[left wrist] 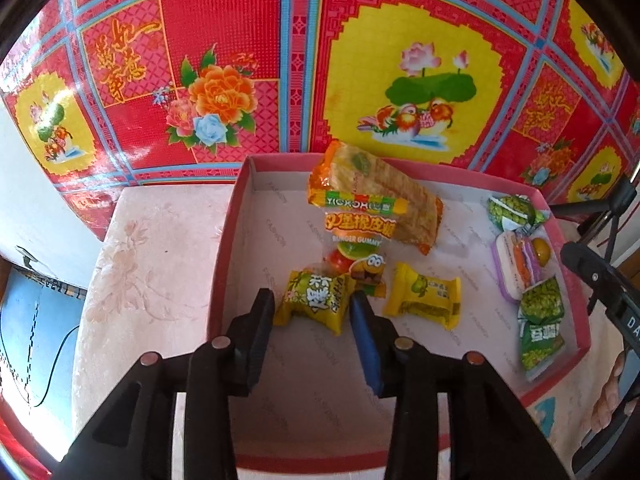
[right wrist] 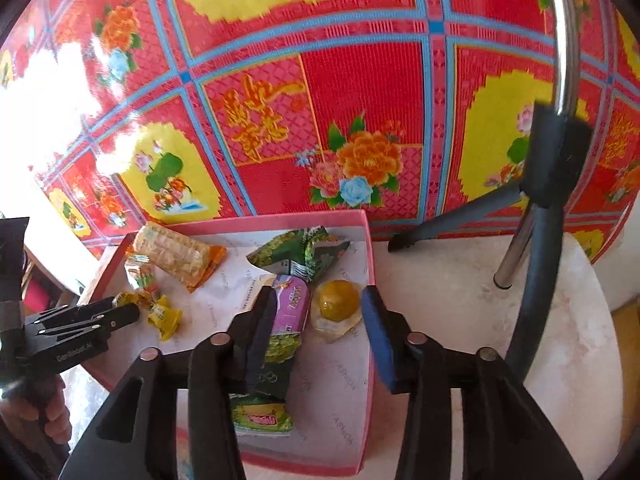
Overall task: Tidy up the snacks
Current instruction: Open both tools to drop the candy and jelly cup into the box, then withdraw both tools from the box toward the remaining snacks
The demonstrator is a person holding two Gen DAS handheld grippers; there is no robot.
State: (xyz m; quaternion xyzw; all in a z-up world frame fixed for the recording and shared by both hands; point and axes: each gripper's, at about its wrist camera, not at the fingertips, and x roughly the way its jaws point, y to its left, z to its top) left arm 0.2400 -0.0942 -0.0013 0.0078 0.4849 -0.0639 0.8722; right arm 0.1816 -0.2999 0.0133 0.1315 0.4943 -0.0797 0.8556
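A shallow pink box [left wrist: 224,240] holds the snacks. My left gripper [left wrist: 312,304] is open, its jaws on either side of a yellow candy packet [left wrist: 316,300] lying on the box floor. A second yellow packet [left wrist: 424,294], a burger gummy bag [left wrist: 356,236] and an orange cracker pack [left wrist: 384,188] lie beyond. Green pea packets [left wrist: 540,320] and a purple packet [left wrist: 516,264] line the right wall. My right gripper [right wrist: 318,306] is open over the box [right wrist: 368,240], above the purple packet [right wrist: 292,304] and a clear-wrapped yellow jelly [right wrist: 338,302].
The box sits on a pale pink floral tabletop [left wrist: 136,264]. A tripod [right wrist: 556,168] stands on the table to the right of the box. A red, patterned floor mat [left wrist: 240,40] lies beyond. The left gripper [right wrist: 76,324] shows at the box's left side.
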